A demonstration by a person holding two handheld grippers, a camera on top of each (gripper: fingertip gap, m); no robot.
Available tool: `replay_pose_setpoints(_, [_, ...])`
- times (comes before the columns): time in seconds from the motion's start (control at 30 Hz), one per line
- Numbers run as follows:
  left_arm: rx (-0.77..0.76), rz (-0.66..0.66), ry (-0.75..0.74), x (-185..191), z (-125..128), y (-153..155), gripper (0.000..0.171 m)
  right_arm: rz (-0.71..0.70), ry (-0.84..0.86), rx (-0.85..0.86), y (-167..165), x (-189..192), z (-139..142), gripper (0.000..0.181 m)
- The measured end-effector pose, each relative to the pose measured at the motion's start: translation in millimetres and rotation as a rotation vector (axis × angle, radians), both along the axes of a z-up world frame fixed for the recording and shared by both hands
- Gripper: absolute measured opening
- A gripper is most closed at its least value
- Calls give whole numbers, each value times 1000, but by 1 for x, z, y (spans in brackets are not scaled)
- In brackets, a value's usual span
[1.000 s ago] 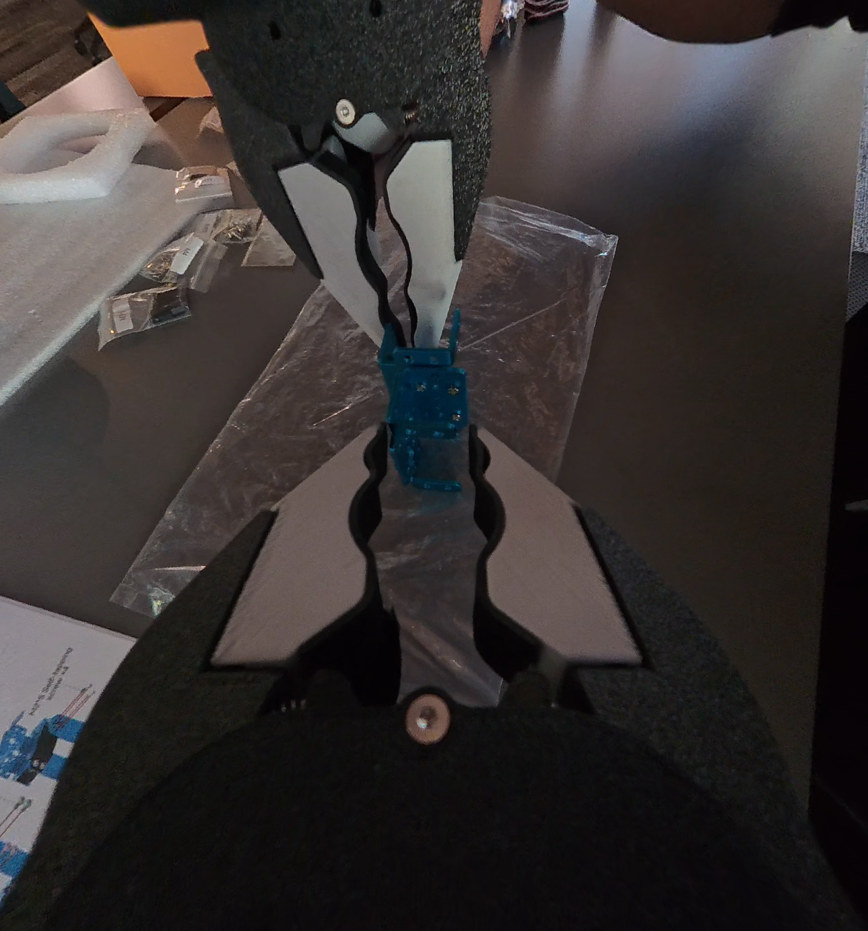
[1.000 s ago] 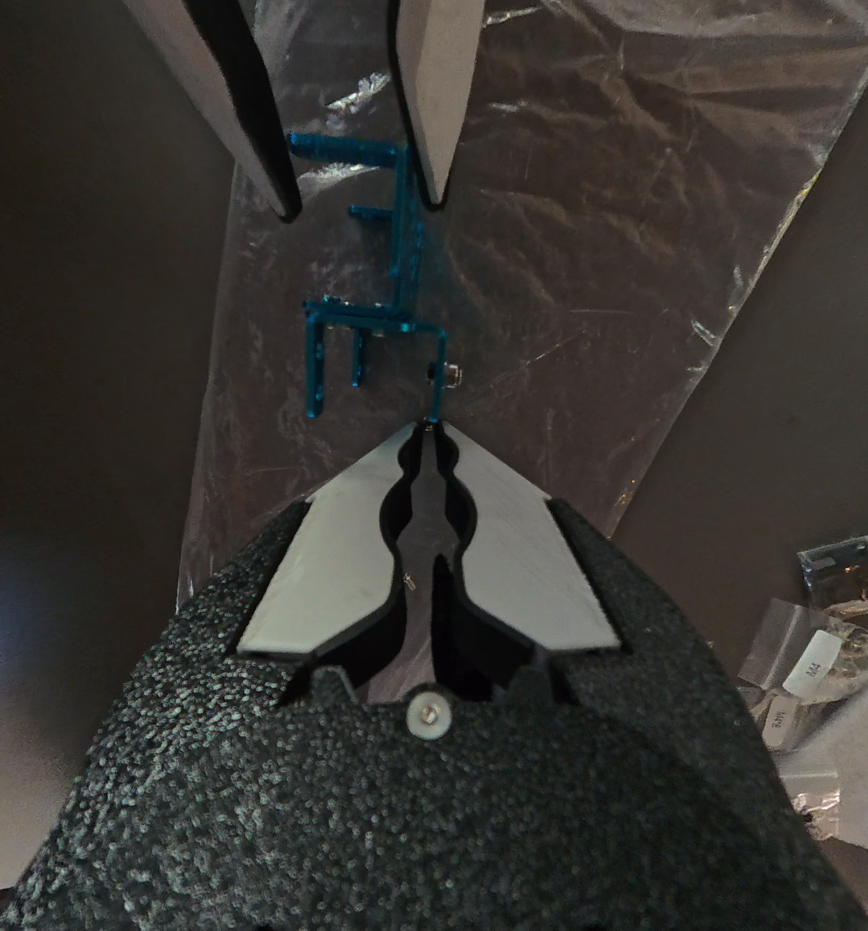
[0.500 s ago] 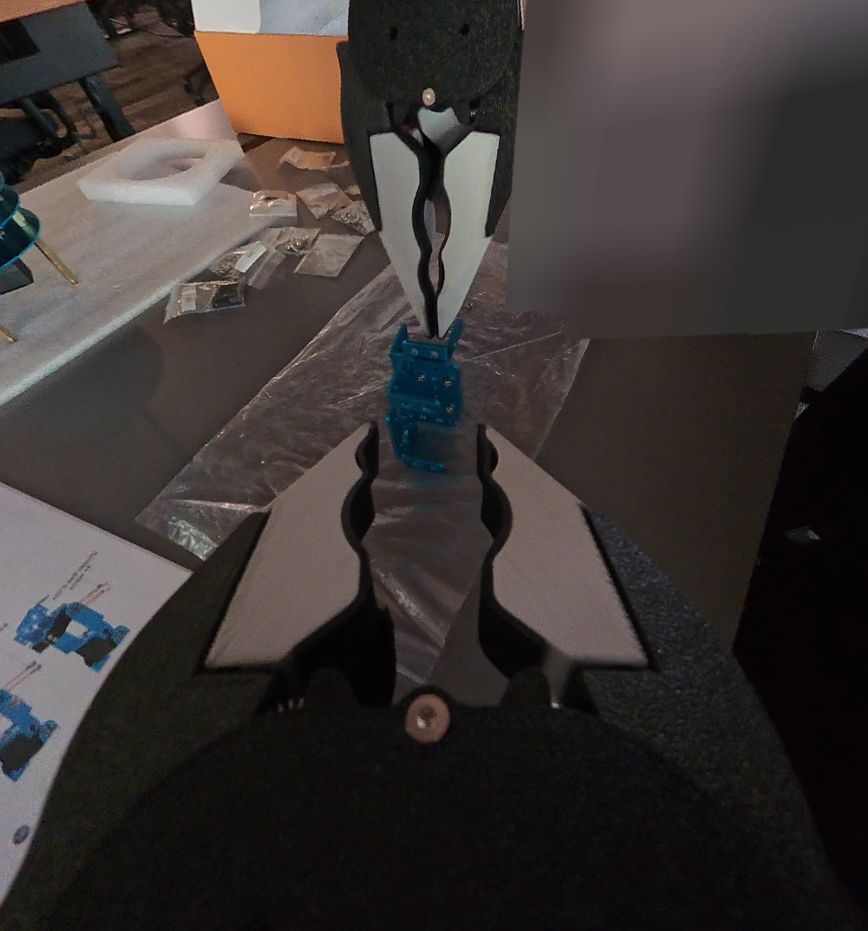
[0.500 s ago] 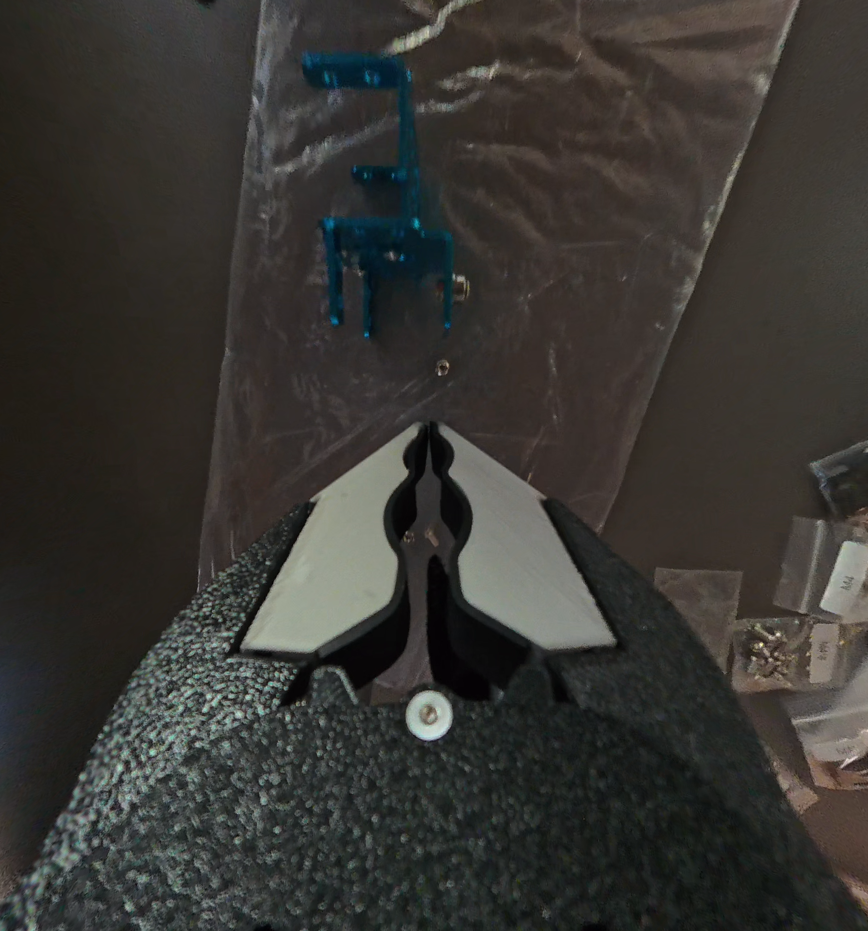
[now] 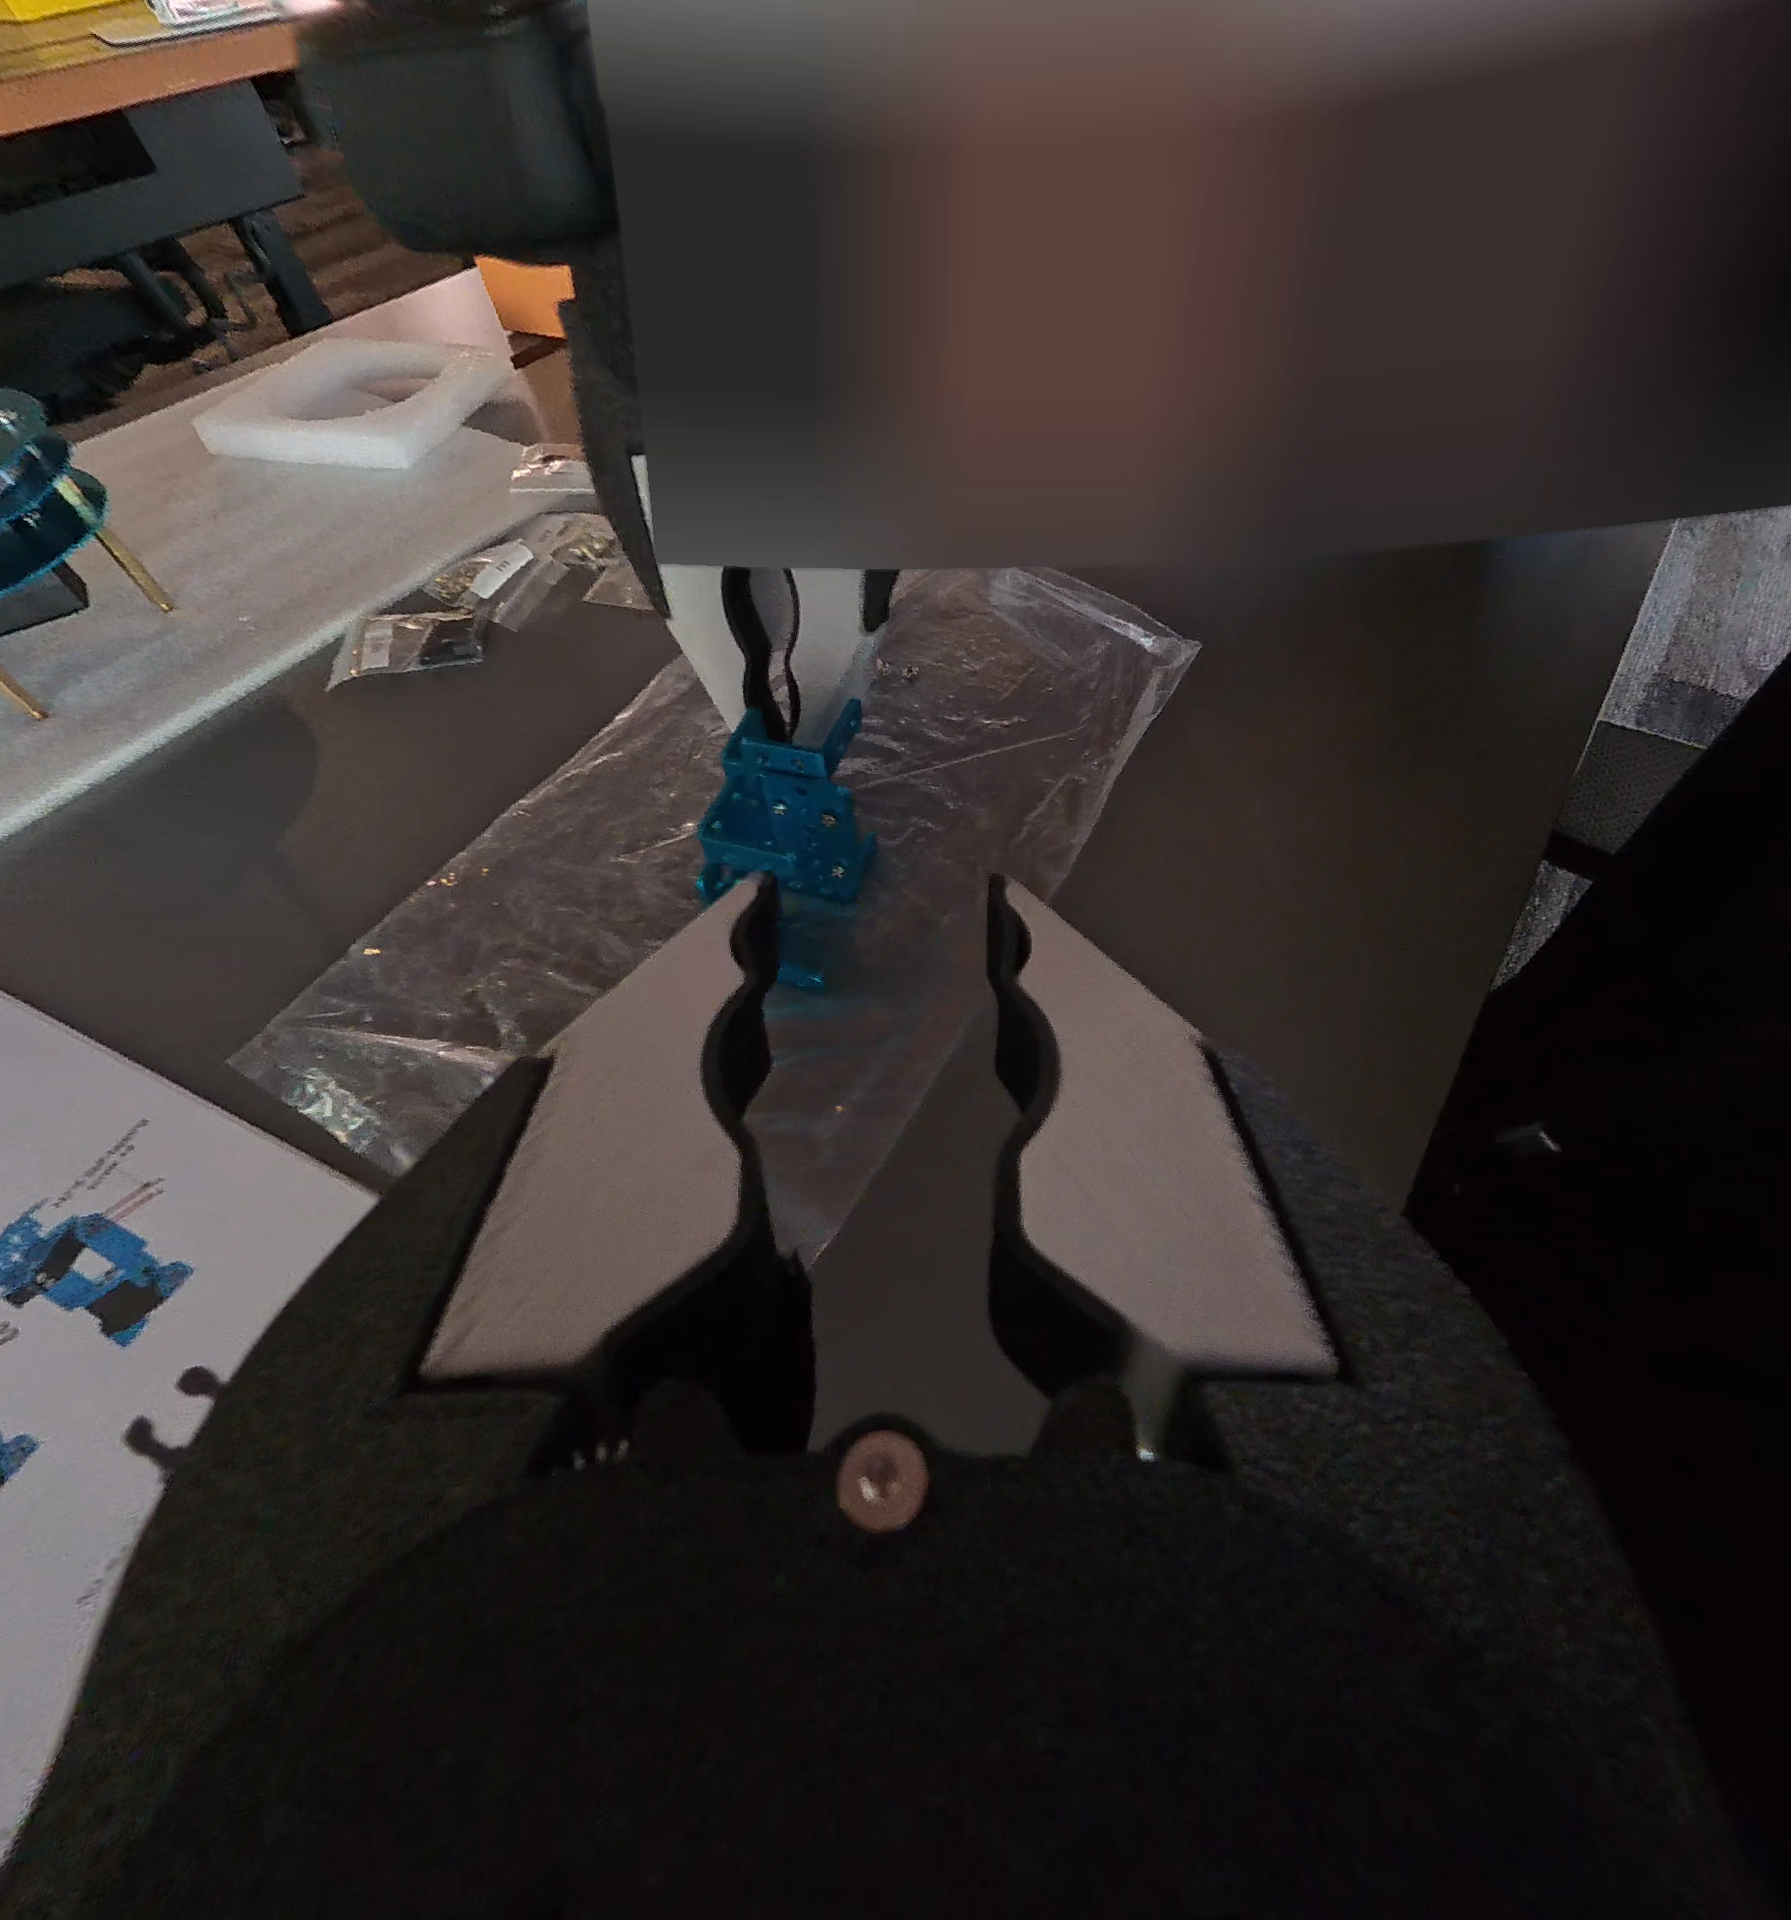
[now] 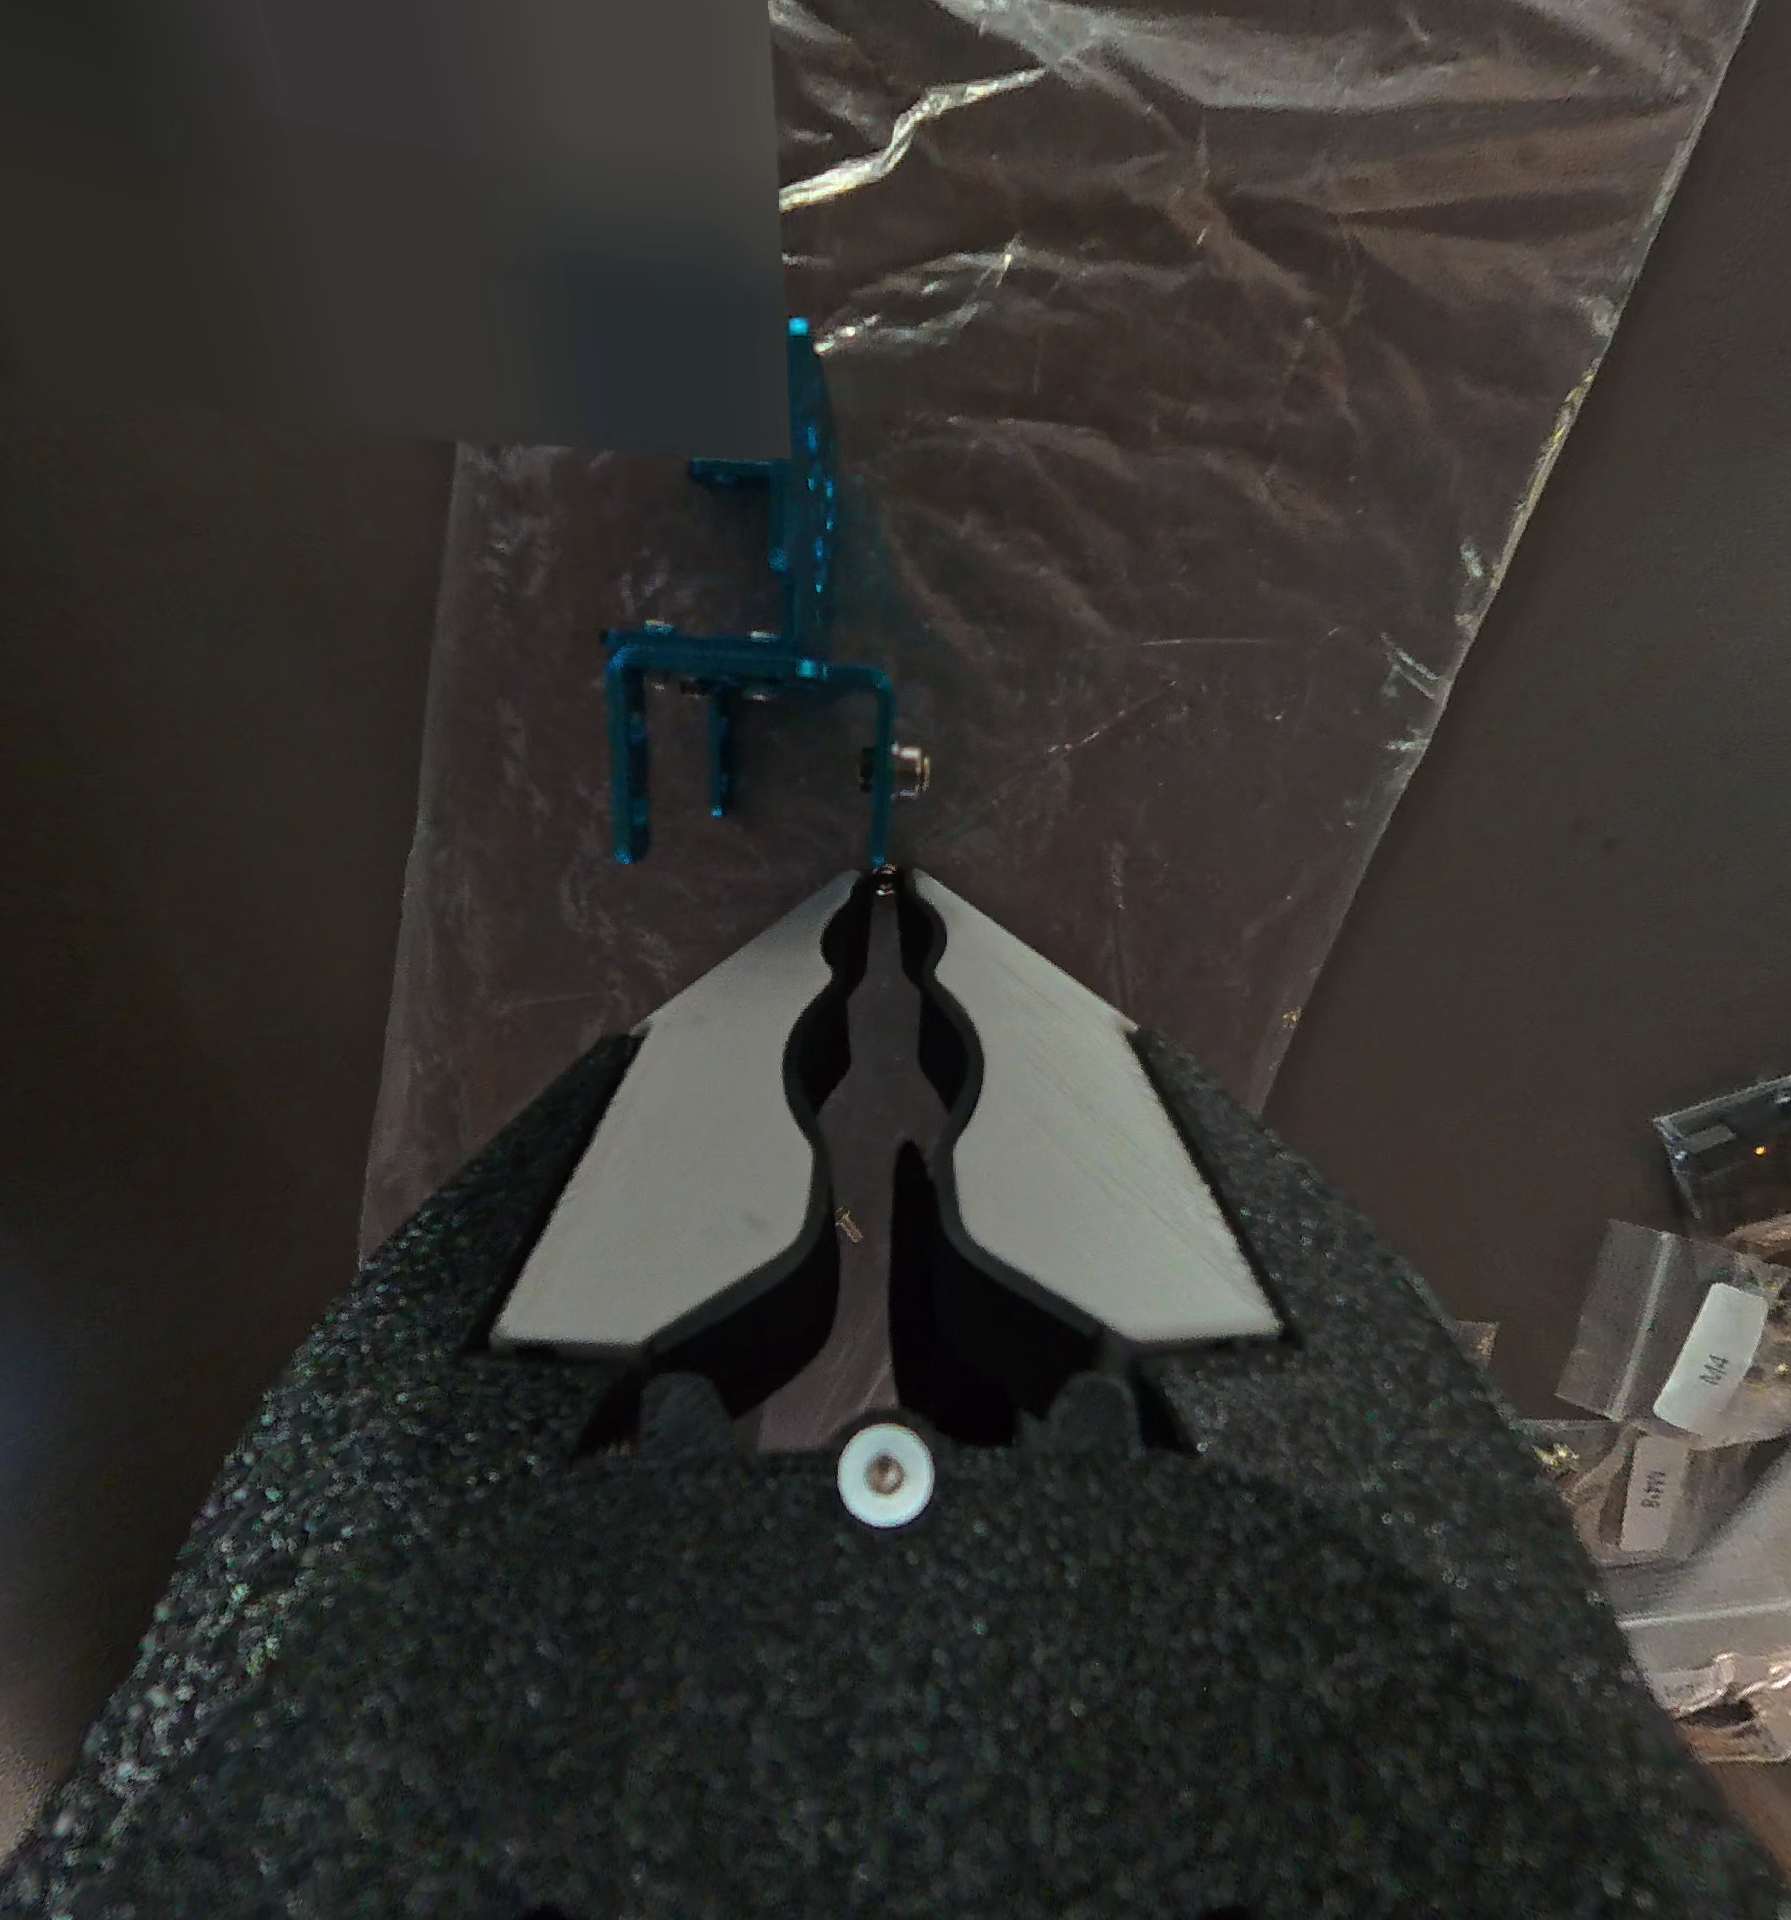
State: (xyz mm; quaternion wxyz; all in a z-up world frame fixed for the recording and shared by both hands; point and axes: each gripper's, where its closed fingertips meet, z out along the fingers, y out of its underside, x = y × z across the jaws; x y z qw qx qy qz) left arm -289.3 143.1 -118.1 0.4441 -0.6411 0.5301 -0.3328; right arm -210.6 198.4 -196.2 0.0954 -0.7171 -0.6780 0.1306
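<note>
Two grippers logged. My left gripper [image 5: 875, 883], fingers spread, holds nothing; blue bracket assembly [image 5: 785, 831] at frame centre on clear plastic sheet [image 5: 517, 935] over dark tabletop [image 5: 1338, 790]. My right gripper [image 6: 883, 876], fingers pinched together at the bracket's edge. Upper left: white foam frame [image 5: 345, 416], parts bags [image 5: 413, 642]. Lower left: instruction sheet [image 5: 60, 1195].

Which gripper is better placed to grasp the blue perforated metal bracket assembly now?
Left: the left gripper is open, the bracket assembly just beyond its tips; the right gripper is shut, tips at one leg's end.
</note>
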Motion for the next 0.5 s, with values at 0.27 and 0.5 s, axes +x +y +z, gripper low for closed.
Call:
replay_pose_setpoints(0.27, [-90, 145, 37, 20, -17, -4, 40, -12, 97, -9, -2, 2, 8, 0])
replay_pose_setpoints(0.5, [-160, 234, 47, 30, -25, 1, 45, -21, 117, 21, -19, 18, 12, 0])
